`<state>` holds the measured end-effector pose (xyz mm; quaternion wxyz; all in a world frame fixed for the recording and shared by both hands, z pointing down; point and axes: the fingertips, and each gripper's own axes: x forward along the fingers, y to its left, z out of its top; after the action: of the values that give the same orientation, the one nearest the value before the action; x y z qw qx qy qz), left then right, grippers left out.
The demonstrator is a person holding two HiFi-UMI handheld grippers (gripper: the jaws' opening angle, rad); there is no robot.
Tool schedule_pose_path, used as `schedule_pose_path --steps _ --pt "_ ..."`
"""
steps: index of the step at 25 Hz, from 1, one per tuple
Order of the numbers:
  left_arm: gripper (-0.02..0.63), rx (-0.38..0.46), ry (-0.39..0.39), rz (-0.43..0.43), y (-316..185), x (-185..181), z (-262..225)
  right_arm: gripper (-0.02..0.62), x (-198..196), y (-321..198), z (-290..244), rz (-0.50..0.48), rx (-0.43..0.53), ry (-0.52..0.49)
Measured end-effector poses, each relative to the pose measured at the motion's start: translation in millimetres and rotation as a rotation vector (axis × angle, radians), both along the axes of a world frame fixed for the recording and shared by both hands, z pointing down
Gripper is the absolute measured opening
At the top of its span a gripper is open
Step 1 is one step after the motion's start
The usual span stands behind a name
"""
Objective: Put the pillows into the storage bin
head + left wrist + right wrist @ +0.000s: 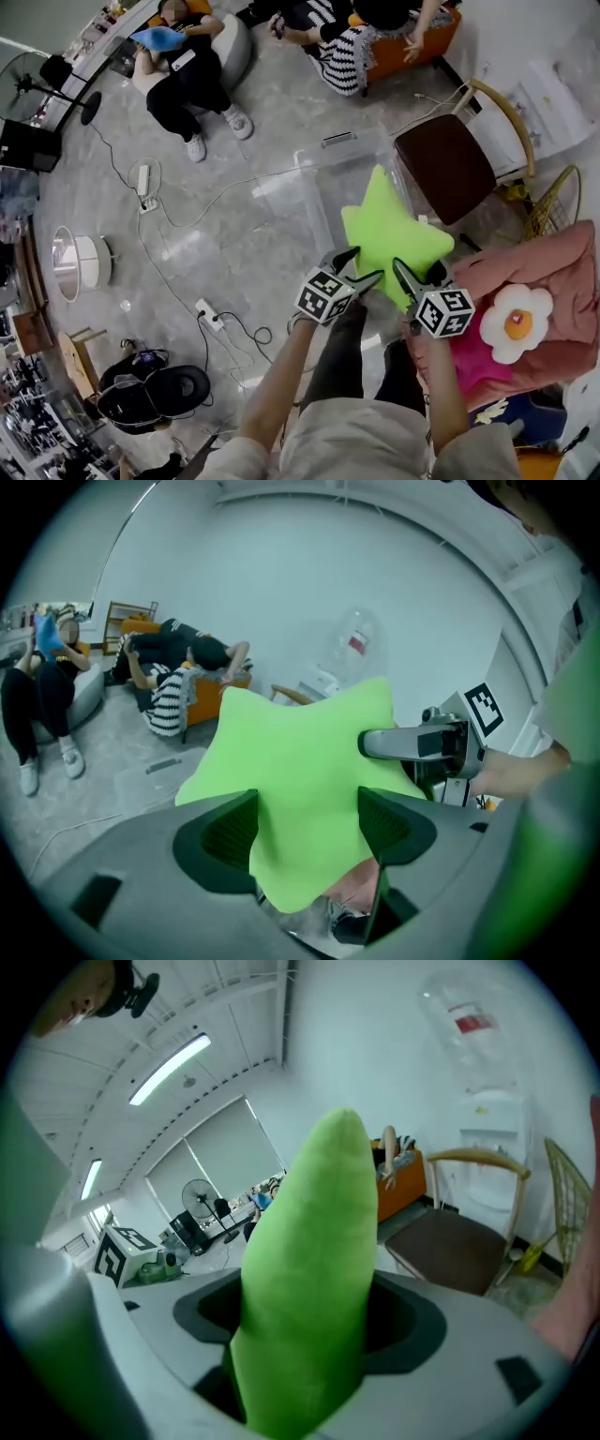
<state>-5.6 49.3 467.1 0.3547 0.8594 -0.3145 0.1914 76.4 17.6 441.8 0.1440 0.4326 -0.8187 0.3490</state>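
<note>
Both tongs share one load. The left tongs are clamped on a lower point of the green star pillow, and the right tongs are clamped on the neighbouring lobe, which fills the gap between their jaws. The pillow stands up and forward from the tips, clear of the floor. The clear storage bin lies just beyond and below the tips, and the star's far points seem to overhang its near side. This looks like the carry step, with the drop not yet made. The next move calls for bringing both tongs further over the bin's open top, lowering together, then opening both pairs of jaws at once so the soft star falls in flat. Out past the right tongs lie a pink pillow and a flower-shaped cushion, likely next in turn
</note>
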Motion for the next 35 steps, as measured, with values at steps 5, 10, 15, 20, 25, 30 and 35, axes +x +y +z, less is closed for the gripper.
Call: schedule_pose_path --steps 5,10,15,20,25,30,35 --pt "0.339 -0.100 -0.012 -0.028 -10.9 -52.1 70.5 0.364 -43.0 -6.6 89.2 0.094 -0.154 -0.118" --pt "0.339 -0.179 0.045 -0.063 -14.4 -79.5 134.6 0.365 -66.9 4.7 172.7 0.177 -0.278 -0.206" --pt "0.339 -0.274 0.071 -0.094 -19.2 -82.8 210.1 0.365 -64.2 15.5 266.5 0.348 -0.433 -0.256" --pt "0.339 -0.350 0.083 -0.046 -9.8 -56.1 262.7 0.365 -39.5 34.9 335.6 0.533 -0.545 -0.253" --pt "0.339 -0.380 0.060 0.008 -1.8 -46.2 297.7 0.365 -17.3 44.6 412.8 0.735 -0.661 -0.286" --pt "0.339 -0.414 0.053 0.030 1.4 -55.6 320.7 0.365 -5.5 60.3 473.8 0.914 -0.763 -0.276" --pt "0.339 -0.443 0.031 0.051 6.3 -62.5 331.5 0.365 -2.9 71.5 512.0 0.949 -0.875 -0.171"
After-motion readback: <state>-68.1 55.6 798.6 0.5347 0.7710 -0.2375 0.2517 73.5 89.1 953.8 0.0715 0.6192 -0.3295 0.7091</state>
